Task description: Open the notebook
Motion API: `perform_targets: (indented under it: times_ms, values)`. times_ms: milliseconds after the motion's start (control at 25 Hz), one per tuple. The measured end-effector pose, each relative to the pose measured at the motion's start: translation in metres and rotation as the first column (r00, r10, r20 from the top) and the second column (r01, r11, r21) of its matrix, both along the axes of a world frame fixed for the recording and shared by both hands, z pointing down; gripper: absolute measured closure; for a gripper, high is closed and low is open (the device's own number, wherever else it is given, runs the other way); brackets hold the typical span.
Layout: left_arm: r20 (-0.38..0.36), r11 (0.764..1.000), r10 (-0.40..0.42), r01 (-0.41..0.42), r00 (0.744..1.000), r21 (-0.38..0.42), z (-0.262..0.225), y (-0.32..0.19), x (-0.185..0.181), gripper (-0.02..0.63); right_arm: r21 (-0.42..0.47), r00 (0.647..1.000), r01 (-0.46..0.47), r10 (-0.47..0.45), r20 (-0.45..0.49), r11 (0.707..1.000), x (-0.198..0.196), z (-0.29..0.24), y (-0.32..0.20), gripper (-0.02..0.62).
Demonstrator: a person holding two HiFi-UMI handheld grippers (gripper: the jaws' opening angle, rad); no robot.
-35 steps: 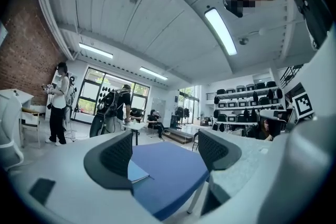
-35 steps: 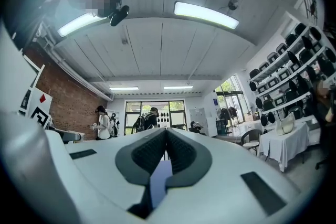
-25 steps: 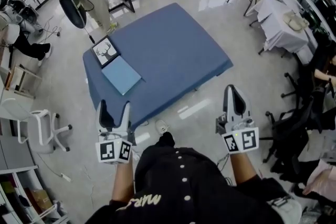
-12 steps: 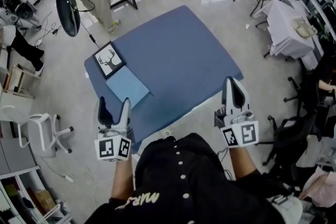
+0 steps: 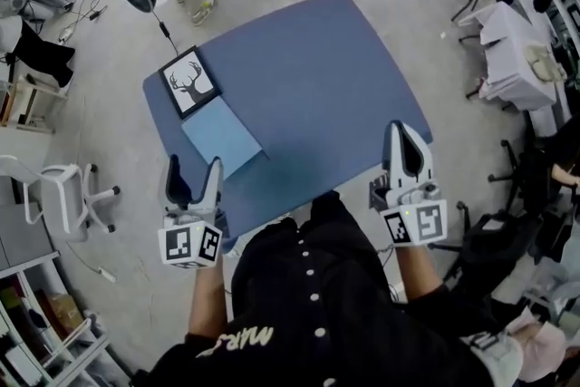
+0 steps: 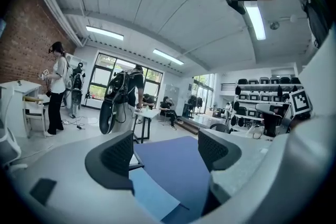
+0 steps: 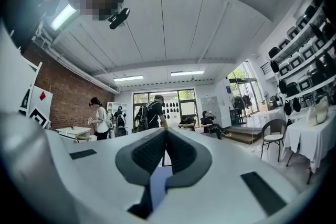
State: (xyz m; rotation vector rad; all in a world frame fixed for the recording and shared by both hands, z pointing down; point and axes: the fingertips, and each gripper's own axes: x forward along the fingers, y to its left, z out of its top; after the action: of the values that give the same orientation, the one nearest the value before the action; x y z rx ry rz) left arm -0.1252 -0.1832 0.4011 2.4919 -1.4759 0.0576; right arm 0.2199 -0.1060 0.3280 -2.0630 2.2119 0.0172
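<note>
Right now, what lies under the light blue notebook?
Only the blue table shows around the notebook, which lies flat on it, closed. Whatever the cover hides, pages or anything beneath, cannot be seen.

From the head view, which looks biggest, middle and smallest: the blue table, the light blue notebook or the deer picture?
1. blue table, by far the largest.
2. light blue notebook.
3. deer picture, only a little smaller. It lies slightly farther from the camera, so these two are close.
</note>
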Motion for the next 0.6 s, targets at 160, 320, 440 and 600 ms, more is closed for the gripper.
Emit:
perform_targets:
  times_ms: [160,320,440,600]
  values:
    - [-0.005,0.993,-0.100,0.099,0.995,-0.066,0.028,-0.017,-0.008,0.229,-0.031,0.994,0.112,-0.112,-0.001,0.993,-0.006,0.014,-0.052,0.591]
    - [0.006,0.961,-0.198,0.195,0.980,-0.195,0.083,-0.028,-0.004,0.229,-0.071,0.978,0.207,-0.207,0.014,0.976,0.004,0.023,-0.097,0.591]
    - [0.016,0.903,-0.290,0.279,0.957,-0.326,0.147,-0.032,-0.024,0.229,-0.119,0.958,0.286,-0.285,0.019,0.951,-0.014,0.043,-0.130,0.591]
    - [0.028,0.830,-0.361,0.335,0.932,-0.445,0.217,-0.036,-0.037,0.229,-0.175,0.928,0.368,-0.371,0.016,0.913,-0.035,0.076,-0.162,0.589]
